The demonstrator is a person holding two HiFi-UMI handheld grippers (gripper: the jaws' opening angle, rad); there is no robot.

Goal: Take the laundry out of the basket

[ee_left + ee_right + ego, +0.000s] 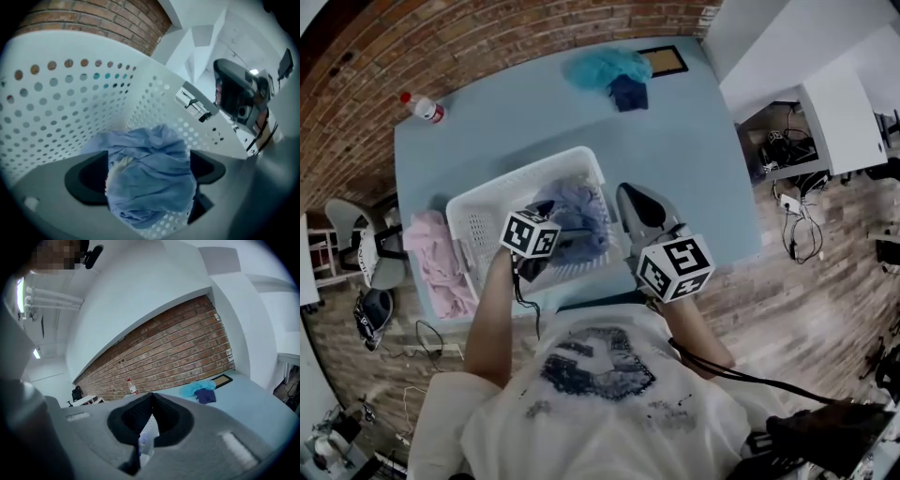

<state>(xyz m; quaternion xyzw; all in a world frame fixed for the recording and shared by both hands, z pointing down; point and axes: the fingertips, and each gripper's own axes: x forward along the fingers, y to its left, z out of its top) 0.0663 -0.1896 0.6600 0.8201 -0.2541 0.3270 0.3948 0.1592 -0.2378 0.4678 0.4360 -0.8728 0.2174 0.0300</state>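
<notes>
A white perforated basket (521, 180) stands on the blue table (694, 150) in front of me. A crumpled blue cloth (579, 211) lies inside it. My left gripper (544, 210) reaches down into the basket. In the left gripper view its jaws stand wide open on either side of the blue cloth (150, 173), which rests on the basket's floor against the wall (56, 103). My right gripper (627, 193) hovers just right of the basket, above the table. It is shut with nothing in it; its closed tips (150, 398) point towards the brick wall.
A pink cloth (439, 264) lies on the table left of the basket. Teal and dark blue cloths (616, 73) and a framed board (664, 61) sit at the far edge. A bottle (422, 108) lies at the far left corner. A chair (356, 246) stands off the table's left.
</notes>
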